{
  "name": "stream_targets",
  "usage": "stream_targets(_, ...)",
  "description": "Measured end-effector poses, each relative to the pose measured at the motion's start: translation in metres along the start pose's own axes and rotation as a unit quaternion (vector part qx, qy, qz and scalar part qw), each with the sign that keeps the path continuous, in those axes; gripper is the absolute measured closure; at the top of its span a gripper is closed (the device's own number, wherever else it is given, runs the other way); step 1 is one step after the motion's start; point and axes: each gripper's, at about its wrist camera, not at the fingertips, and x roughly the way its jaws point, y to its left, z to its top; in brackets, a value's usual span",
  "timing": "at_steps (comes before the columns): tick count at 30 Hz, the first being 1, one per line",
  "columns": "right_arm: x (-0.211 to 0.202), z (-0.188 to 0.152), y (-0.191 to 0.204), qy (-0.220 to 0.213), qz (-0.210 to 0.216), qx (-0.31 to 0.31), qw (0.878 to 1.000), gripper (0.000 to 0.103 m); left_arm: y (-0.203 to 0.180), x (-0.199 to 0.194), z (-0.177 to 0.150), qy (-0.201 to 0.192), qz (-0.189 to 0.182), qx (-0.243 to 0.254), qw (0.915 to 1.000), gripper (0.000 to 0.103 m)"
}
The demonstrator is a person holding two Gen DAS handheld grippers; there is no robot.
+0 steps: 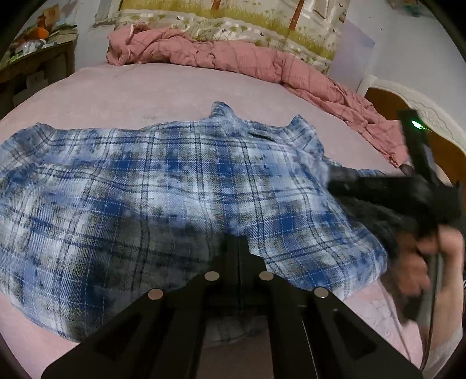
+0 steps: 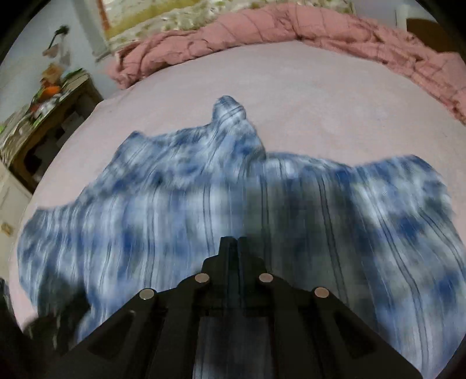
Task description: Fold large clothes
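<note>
Bed (image 1: 122, 87) with a pale pink sheet carries the work. A pink checked quilt (image 1: 233, 55) lies bunched along the far edge, running down toward the far right corner beside a white carved bed frame (image 1: 431, 116). A floral pillow (image 1: 233, 23) sits behind the quilt. A cluttered wooden side table (image 2: 43, 116) stands off the bed's left edge.

Blue plaid shirt (image 1: 174, 186) spread mostly flat across the middle of the bed, collar toward the far edge, near hem close to the near edge. Nothing lies on top of it.

Left tool (image 1: 238, 237) angled down over the shirt's near hem, fingers brought together; cloth lies right under the tips, but a pinch cannot be confirmed. Right tool (image 2: 233, 239) likewise angled down over the near part of the shirt, fingers closed together, nothing visibly caught; its view is motion-blurred. From the left wrist, the person's right hand (image 1: 419, 262) shows gripping its handle at the shirt's right side.
</note>
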Motion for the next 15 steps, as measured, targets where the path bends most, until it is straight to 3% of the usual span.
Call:
stream_targets(5, 0.003, 0.005, -0.004, -0.012, 0.018, 0.009, 1.000, 0.097, -0.001, -0.001, -0.001, -0.003, 0.004, 0.003, 1.0000, 0.101)
stream_targets(10, -0.041, -0.056, 0.012, -0.030, 0.010, -0.076, 0.997, 0.097, 0.000, -0.002, -0.002, -0.006, 0.005, 0.004, 1.0000, 0.101)
stream_targets(13, -0.063, -0.086, 0.006, -0.014, 0.066, -0.090, 0.994, 0.097, -0.001, -0.003, -0.002, -0.008, 0.008, 0.007, 0.9999, 0.100)
stream_targets(15, -0.073, -0.098, 0.000, -0.021, 0.072, -0.097, 0.992, 0.097, -0.003, -0.003, -0.002, -0.010, 0.011, 0.010, 0.9998, 0.101)
